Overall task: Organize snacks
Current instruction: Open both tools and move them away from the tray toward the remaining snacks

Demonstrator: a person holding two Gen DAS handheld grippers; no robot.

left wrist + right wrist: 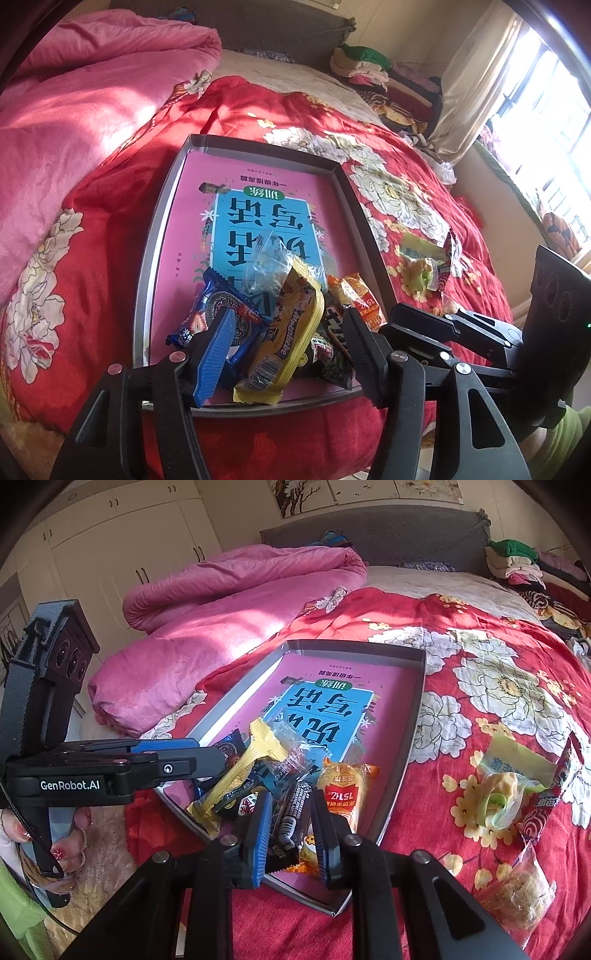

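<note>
Black striped snack packet (pixel 291 823) sits pinched between right gripper (pixel 290 845) fingers (pixel 260 834).

A bed (pixel 461 602) with grey headboard (pixel 376 531) fills the frame. White wardrobe (pixel 122 542) at upper left; sunny window (pixel 546 96) with curtain (pixel 476 85) at right.

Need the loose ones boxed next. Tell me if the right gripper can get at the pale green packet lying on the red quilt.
Probably yes. The pale green packet lies uncovered on the quilt, right of the tray, nothing between. But the right gripper seems to straddle a dark packet and must clear that first.
</note>
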